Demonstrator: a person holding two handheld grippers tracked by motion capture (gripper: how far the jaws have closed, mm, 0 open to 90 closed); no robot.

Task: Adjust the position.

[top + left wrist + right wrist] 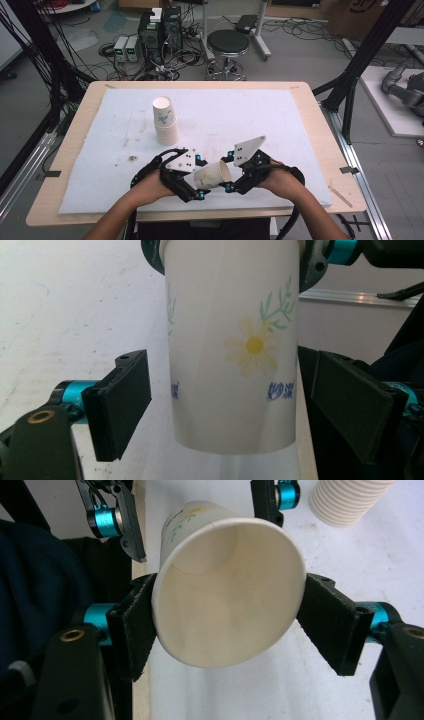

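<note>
Blue Chinese characters "妙洁" are printed on the paper cup (232, 340).

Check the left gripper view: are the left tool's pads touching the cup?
No, both pads stand apart from the cup, with gaps either side.

In the left gripper view the paper cup (232, 345) runs off the top edge, so its rim is cut away, and the blue print near its base is too small to read. In the right gripper view the stack of cups (350, 500) is cropped at the top edge. In the high view the hands cover the rear of the left tool (192, 186) and the right tool (229, 172).
</note>
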